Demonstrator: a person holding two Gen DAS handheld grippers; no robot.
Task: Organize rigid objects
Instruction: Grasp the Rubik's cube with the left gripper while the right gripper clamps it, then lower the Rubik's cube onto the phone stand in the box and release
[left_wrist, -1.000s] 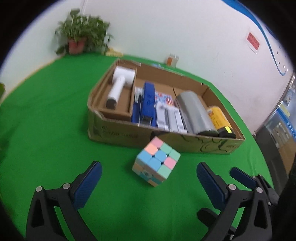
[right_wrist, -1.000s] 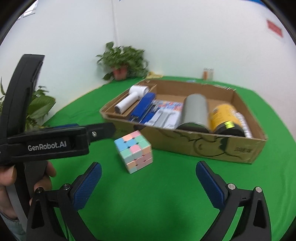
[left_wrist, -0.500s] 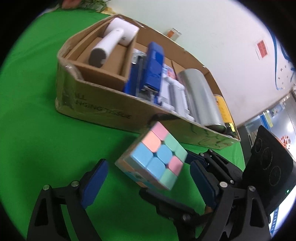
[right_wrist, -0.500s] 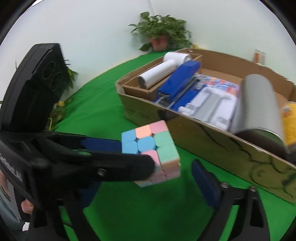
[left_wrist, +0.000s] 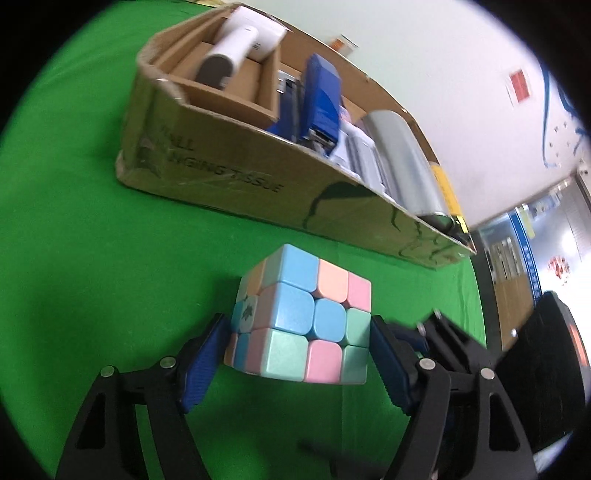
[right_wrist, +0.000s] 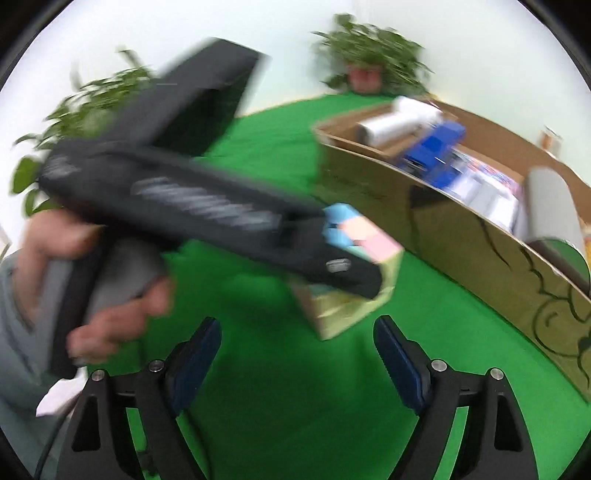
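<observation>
While most of the rigid things already lie in the box (left_wrist: 207, 173), the cube (left_wrist: 303, 325) is the one piece seen outside it. It sits at the lower centre of the left wrist frame, pinched between the blue pads (left_wrist: 201, 363) of the left gripper (left_wrist: 299, 356), which presses on its two sides. In the right wrist frame the same cube (right_wrist: 354, 266) shows at centre, blurred, with the black body of the left gripper across it; whether it is lifted clear of the green counter (left_wrist: 74, 258) or resting on it I cannot tell for certain, though its tilt suggests it is off the cloth.

The box fills the upper half of the left frame. Inside, from left to right, lie a white handheld device (left_wrist: 236, 48) in its own cardboard compartment, a blue stapler (left_wrist: 323, 99), some white and grey packs that are hard to make out, a grey cylinder (left_wrist: 402, 162) and a yellow-labelled can (left_wrist: 445, 188) at the far right end. These look settled — packed side by side.

The right gripper (right_wrist: 295, 365) holds nothing; its jaws stand wide at the bottom of its own frame, just short of the cube.

By my reading the task is near its end: the grasp is made, and what is left is carrying the cube over the near wall and setting it in a free spot. Open floor shows behind the packed row, towards the far wall.
</observation>
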